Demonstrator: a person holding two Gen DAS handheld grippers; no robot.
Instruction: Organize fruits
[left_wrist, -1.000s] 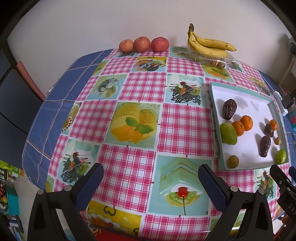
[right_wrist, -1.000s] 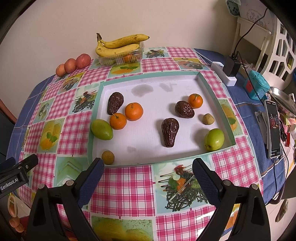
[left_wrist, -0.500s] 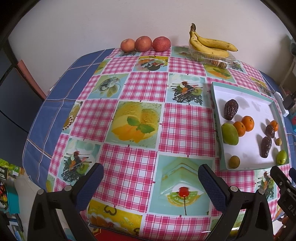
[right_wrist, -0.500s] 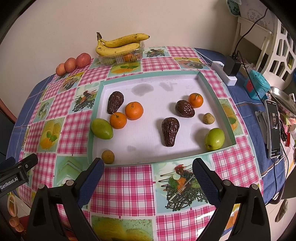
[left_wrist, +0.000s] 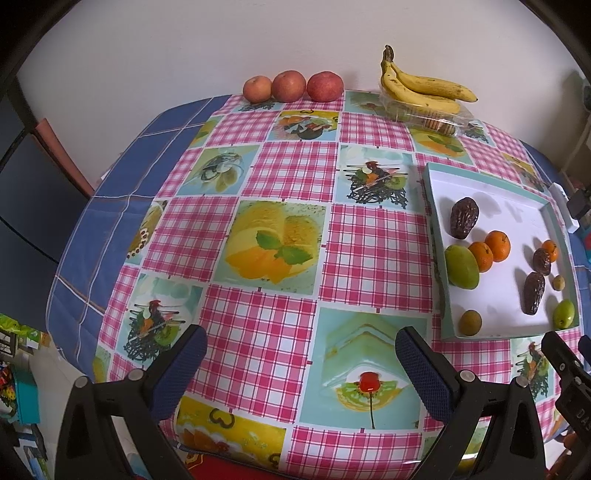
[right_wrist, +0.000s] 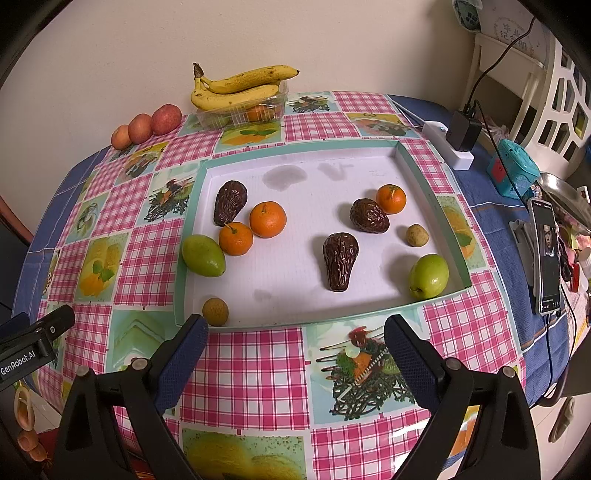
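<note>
A white tray with a teal rim (right_wrist: 432, 192) (left_wrist: 439, 258) lies on the checked tablecloth. It holds three dark wrinkled fruits (right_wrist: 340, 264), three oranges (right_wrist: 267, 219), a green mango (right_wrist: 203, 255), a green apple (right_wrist: 429, 276) and two small brown fruits (right_wrist: 215, 311). Three apples (left_wrist: 291, 85) and a banana bunch (left_wrist: 421, 88) on a clear box stand by the wall. My right gripper (right_wrist: 295, 350) is open and empty, hovering just in front of the tray. My left gripper (left_wrist: 301, 362) is open and empty over the cloth, left of the tray.
A white power strip with a black plug (right_wrist: 456, 142), a teal box (right_wrist: 511, 170) and a phone (right_wrist: 546, 254) lie right of the tray. The table edge drops off at the left (left_wrist: 74, 236). A white chair (right_wrist: 546, 81) stands at the far right.
The left gripper's view has drifted slightly, so the table and tray sit a little lower in frame. The right gripper has barely moved. No fruit has moved.
</note>
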